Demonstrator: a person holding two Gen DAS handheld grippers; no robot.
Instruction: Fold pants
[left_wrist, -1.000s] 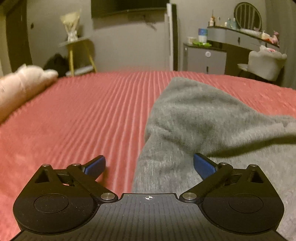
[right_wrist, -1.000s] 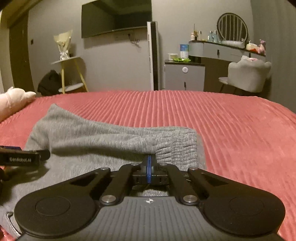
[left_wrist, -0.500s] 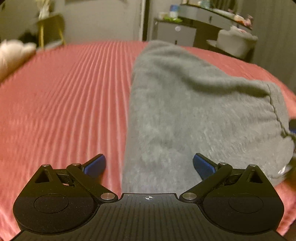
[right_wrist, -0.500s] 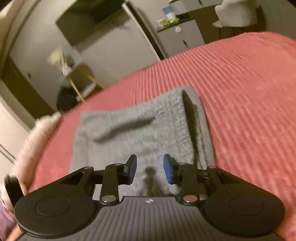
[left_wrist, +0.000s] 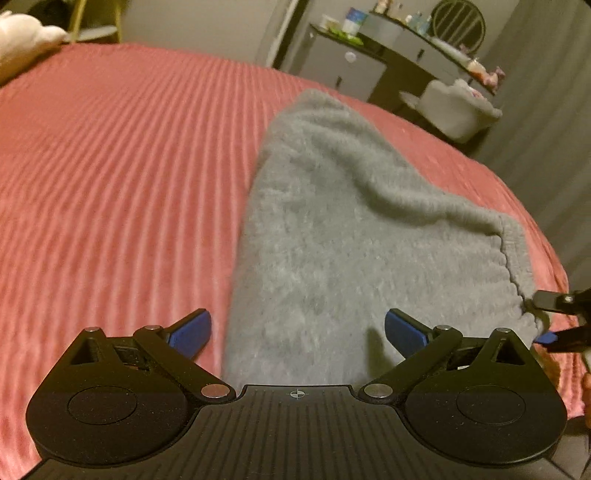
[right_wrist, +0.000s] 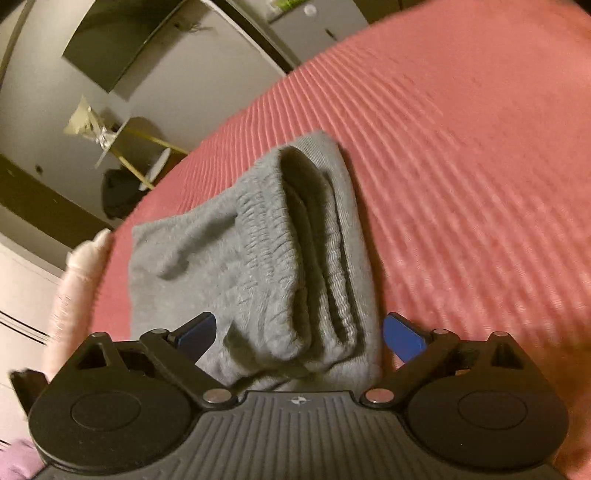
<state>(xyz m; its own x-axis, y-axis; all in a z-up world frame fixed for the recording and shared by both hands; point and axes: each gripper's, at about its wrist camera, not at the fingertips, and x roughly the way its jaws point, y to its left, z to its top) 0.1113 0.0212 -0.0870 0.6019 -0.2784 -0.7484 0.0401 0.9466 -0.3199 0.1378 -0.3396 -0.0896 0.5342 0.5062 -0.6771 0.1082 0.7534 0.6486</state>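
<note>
Released, my right gripper has just spread; left gripper spread too; pants lie folded at twelve o'clock, nearly finished.

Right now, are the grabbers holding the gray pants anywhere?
No, nothing is held. The right gripper has just opened wide around the gray pants without pinching them. The left gripper is open too.
</note>
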